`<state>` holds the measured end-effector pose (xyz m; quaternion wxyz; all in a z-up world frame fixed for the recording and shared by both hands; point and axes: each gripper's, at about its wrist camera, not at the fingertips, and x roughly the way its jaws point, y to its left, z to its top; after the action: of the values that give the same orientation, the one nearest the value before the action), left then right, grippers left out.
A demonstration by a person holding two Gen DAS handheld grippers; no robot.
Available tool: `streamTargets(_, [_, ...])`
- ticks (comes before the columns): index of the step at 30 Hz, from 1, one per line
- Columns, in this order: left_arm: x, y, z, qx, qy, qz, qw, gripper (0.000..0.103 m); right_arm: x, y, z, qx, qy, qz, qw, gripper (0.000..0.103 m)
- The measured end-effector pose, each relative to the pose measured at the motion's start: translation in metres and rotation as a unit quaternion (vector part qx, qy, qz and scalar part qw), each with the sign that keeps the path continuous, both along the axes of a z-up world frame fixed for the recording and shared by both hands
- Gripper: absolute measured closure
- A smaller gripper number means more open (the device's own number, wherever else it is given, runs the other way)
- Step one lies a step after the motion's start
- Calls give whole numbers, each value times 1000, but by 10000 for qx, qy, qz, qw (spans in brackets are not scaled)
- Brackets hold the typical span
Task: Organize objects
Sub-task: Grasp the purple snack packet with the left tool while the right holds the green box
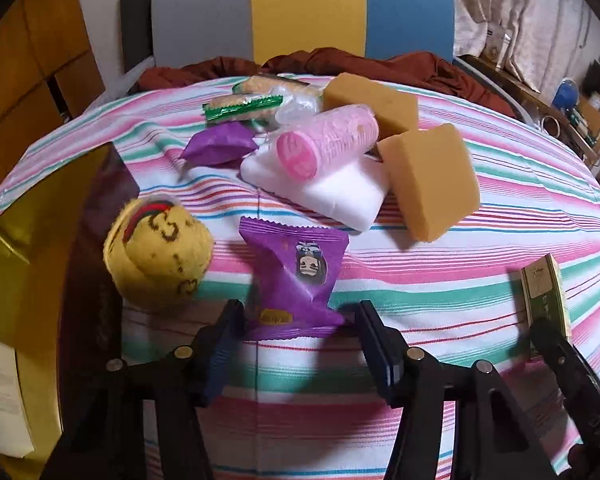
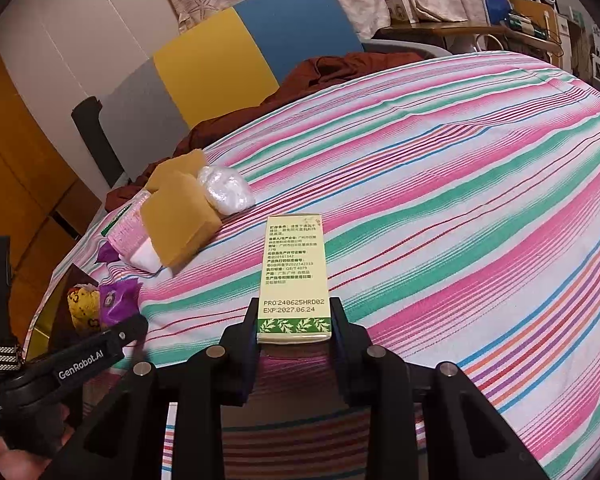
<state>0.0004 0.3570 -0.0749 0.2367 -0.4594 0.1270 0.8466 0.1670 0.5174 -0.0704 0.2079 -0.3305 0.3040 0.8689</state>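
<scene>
The right gripper (image 2: 295,318) clamps one cream carton (image 2: 295,276) over the striped cloth (image 2: 460,200), the left gripper (image 1: 300,320) gapes around one of two purple packets (image 1: 296,272), beyond lie two yellow sponges (image 1: 430,182)

The left gripper (image 1: 300,316) has its fingers spread wide, low over the bed. The right gripper (image 2: 295,320) has its fingers closed on a box, pointing forward.
</scene>
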Motion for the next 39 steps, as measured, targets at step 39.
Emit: streamTargets(39, [48, -21, 2, 739, -280, -776, 9939, 41, 47, -17, 23, 176, -600, -444, 9971, 73])
